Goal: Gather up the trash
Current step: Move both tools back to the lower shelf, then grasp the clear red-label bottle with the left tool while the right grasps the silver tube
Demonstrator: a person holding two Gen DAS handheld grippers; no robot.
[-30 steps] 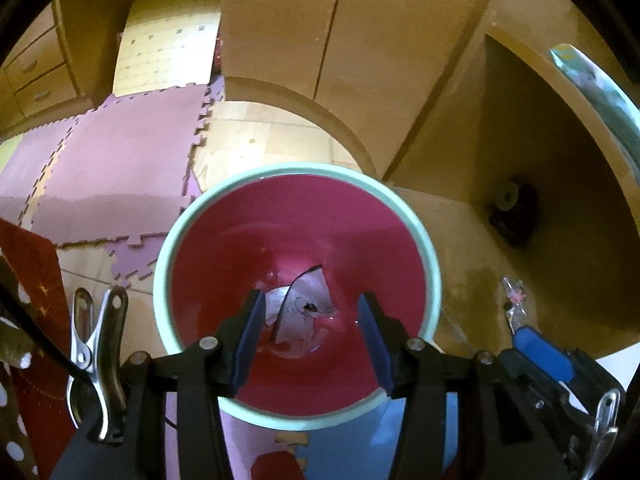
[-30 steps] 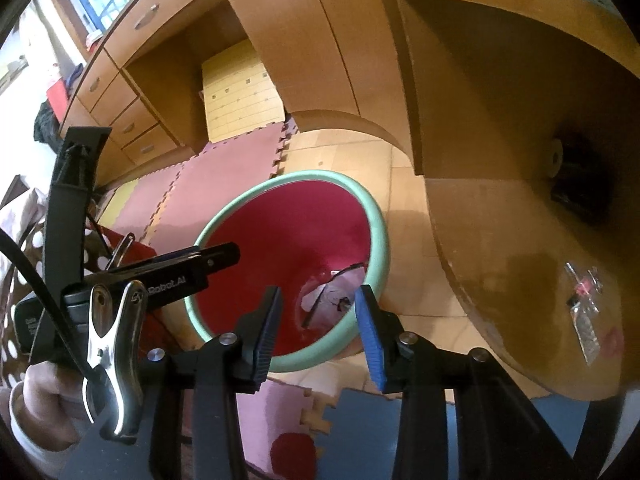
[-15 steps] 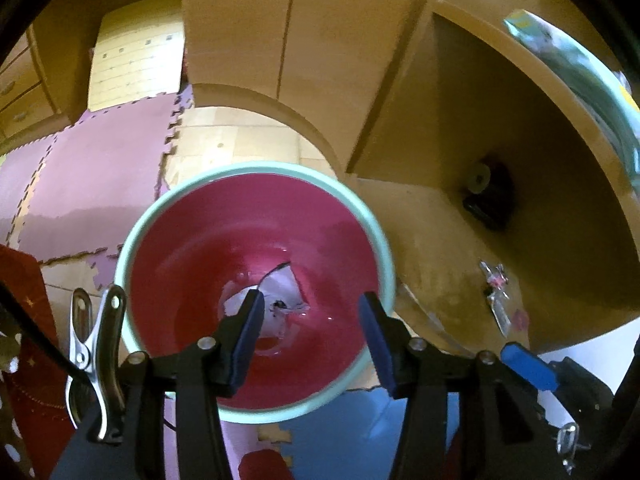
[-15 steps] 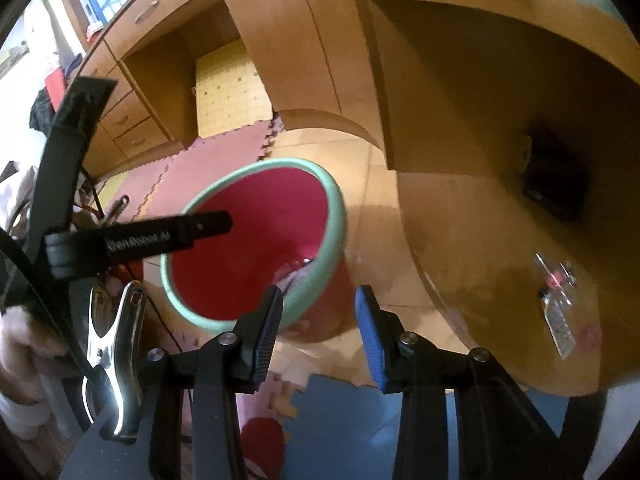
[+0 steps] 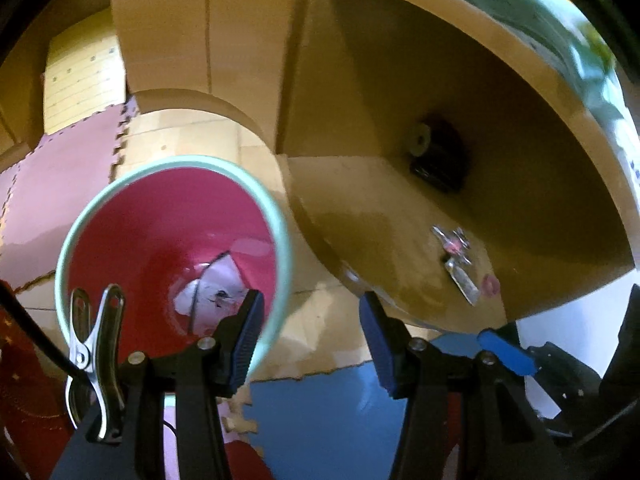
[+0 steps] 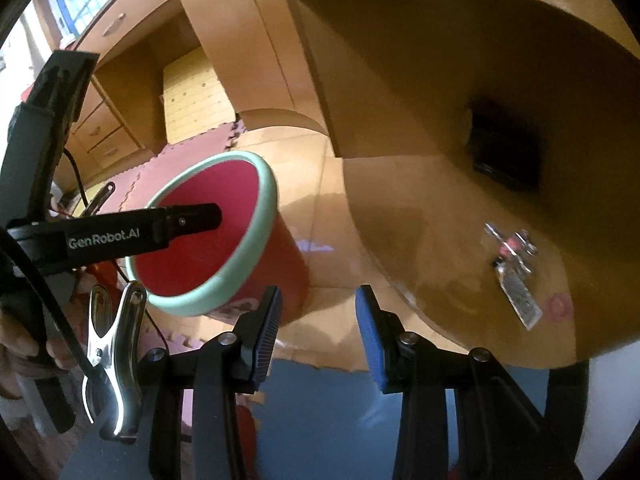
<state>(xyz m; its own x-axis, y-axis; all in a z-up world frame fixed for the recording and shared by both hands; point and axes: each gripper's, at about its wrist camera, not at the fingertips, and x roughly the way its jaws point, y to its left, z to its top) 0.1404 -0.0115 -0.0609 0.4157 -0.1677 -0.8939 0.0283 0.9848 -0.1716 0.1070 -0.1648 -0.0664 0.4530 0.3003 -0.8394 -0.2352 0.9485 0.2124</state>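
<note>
The lower part of the paper scrap [image 5: 218, 288] inside the red bin [image 5: 132, 240] is being covered by one finger [image 5: 246, 336]. The dark object [image 6: 506, 152] under the shelf is being lost in shadow. The clear wrapper [image 6: 516, 276] is being rendered too small to identify.

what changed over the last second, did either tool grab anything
Both views have swung toward the curved wooden shelf: the red bin slid left in frame and the clear wrapper on the shelf now sits closer. Neither the left tool nor the right tool took hold of anything; both stay open and empty. The paper is still in the bin.
</note>
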